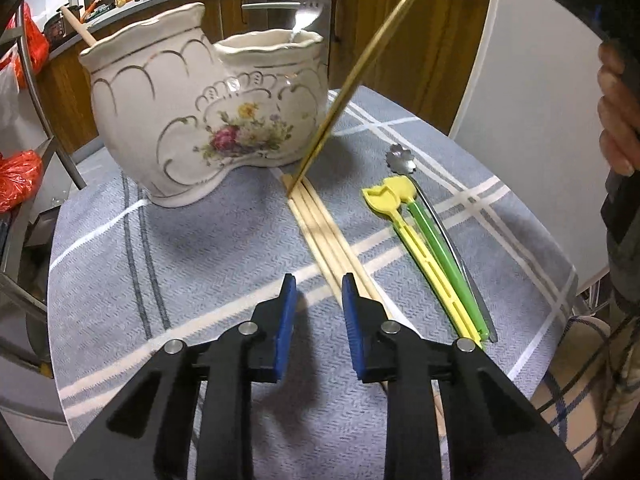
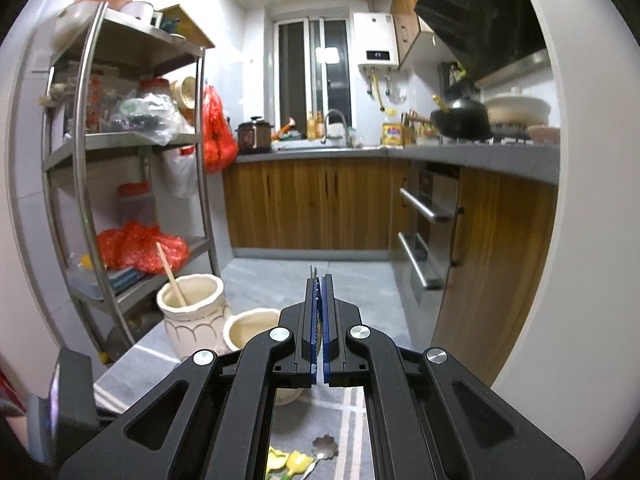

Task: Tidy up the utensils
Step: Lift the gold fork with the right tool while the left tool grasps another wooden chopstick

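Dangling a gold fork (image 1: 362, 64) by its tines beside the ceramic holder (image 1: 200, 120), the clamped right gripper (image 2: 319, 312) risks dropping it, while the left gripper (image 1: 318, 312), jaws narrowed but empty, straddles chopsticks (image 1: 320, 224) on the counter (image 1: 200, 248).

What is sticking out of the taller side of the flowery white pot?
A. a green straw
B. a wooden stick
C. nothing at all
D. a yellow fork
B: a wooden stick leans out of the taller side of the white pot, while the yellow and green pieces lie flat on the tablecloth.
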{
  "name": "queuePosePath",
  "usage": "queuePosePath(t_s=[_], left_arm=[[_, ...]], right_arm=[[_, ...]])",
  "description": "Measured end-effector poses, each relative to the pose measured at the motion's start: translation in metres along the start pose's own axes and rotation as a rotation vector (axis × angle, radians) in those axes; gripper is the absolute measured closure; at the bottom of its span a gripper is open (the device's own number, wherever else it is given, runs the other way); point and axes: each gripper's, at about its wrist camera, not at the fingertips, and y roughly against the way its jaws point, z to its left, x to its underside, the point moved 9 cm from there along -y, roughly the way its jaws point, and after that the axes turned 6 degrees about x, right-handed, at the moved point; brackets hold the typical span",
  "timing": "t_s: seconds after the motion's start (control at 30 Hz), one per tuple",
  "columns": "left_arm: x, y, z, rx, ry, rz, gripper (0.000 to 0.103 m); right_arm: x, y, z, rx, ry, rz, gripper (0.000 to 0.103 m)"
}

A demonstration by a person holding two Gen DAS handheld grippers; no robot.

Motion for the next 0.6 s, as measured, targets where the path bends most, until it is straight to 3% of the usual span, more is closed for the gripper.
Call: queuePosePath(t_s=[0.23, 0.4, 0.6], left_arm=[[-0.002, -0.006, 0.001, -0.045, -0.004, 0.015, 0.081], [-0.011, -0.011, 0.007, -0.068, 0.005, 0.013, 0.098], [-0.011, 0.003, 0.023, -0.061, 0.005, -0.014, 0.099]], right_arm=[[0.000, 0.006, 0.000, 0.005, 0.006, -0.010, 0.100], [-0.006, 0.015, -0.002, 0.037, 0.019, -0.041, 0.100], [-0.011, 0.023, -0.009, 0.051, 0.006, -0.064, 0.100]])
